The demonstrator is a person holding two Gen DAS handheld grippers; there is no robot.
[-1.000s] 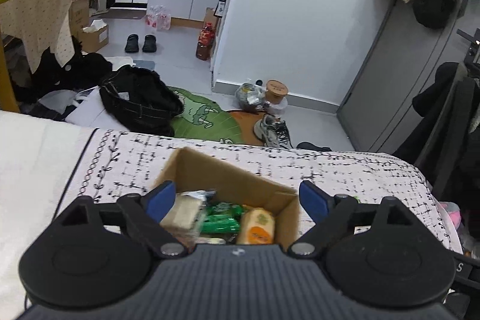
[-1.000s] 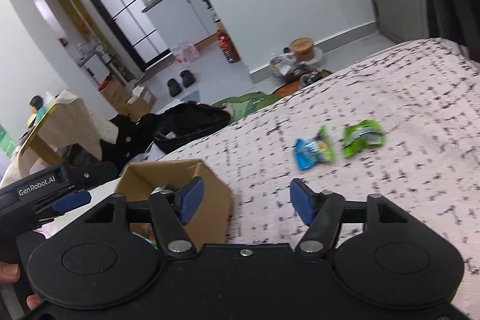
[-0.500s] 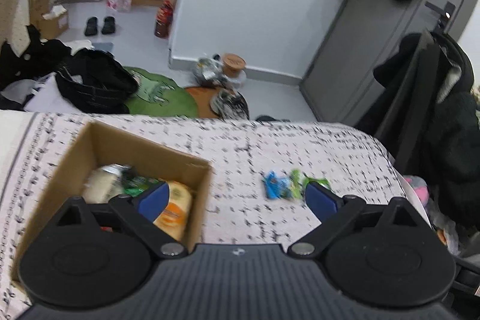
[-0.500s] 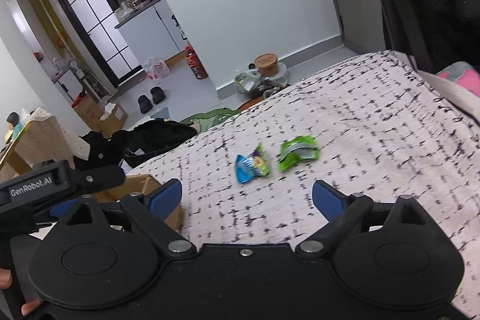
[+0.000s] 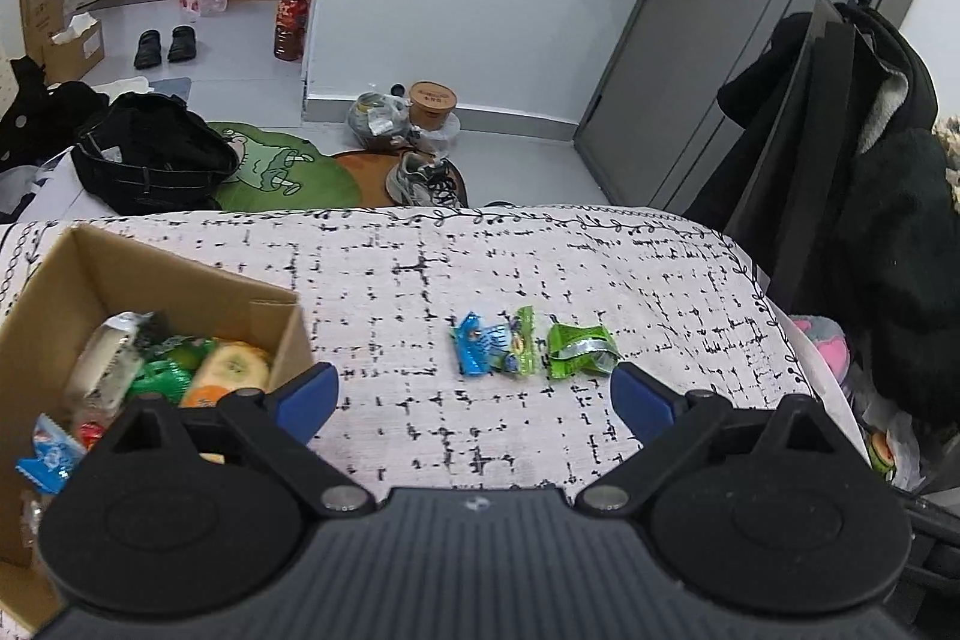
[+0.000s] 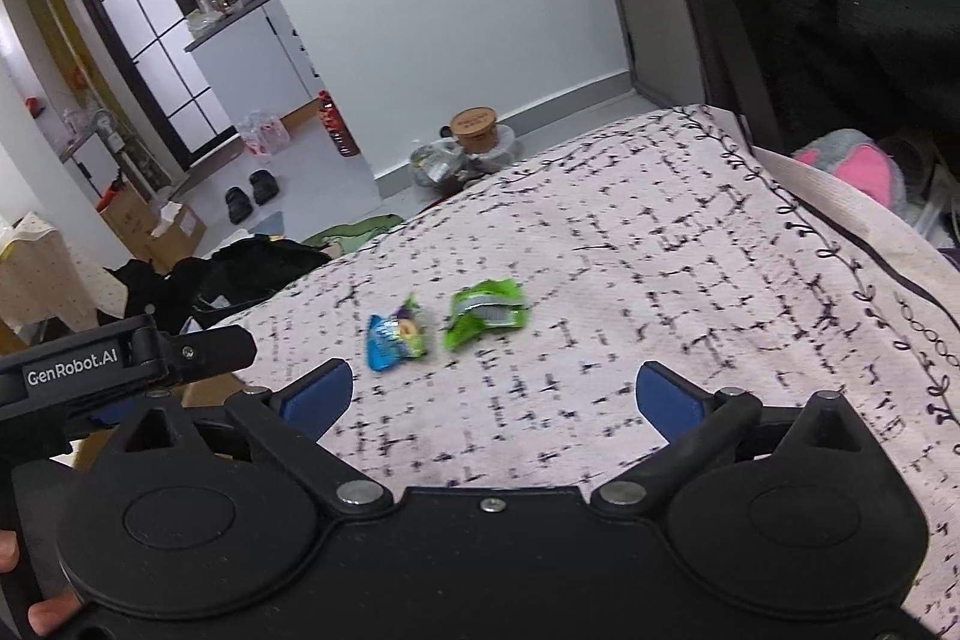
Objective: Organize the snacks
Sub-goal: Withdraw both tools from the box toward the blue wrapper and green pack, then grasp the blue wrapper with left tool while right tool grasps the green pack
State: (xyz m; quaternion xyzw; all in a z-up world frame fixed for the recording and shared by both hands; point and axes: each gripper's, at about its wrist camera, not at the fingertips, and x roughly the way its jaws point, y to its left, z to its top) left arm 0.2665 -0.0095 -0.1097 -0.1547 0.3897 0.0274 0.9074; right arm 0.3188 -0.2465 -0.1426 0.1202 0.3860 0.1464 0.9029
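In the left wrist view the left gripper (image 5: 474,394) fills the bottom of the frame, its jaws spread wide with nothing between them; they opened a little further within the last second. Just above them, at the centre of the frame, a blue snack packet (image 5: 483,345) and a green snack packet (image 5: 581,351) lie side by side on the patterned bedspread (image 5: 630,268), close but apart. At the left of the frame stands an open cardboard box (image 5: 180,274) holding several snacks.

In the right wrist view the right gripper (image 6: 493,397) has just been opening its jaws; they stand wide and empty. The blue snack packet (image 6: 396,334) and green snack packet (image 6: 486,311) lie on the bedspread (image 6: 690,232) just above the jaws, left of centre. The left gripper (image 6: 108,376) juts in at the left edge.
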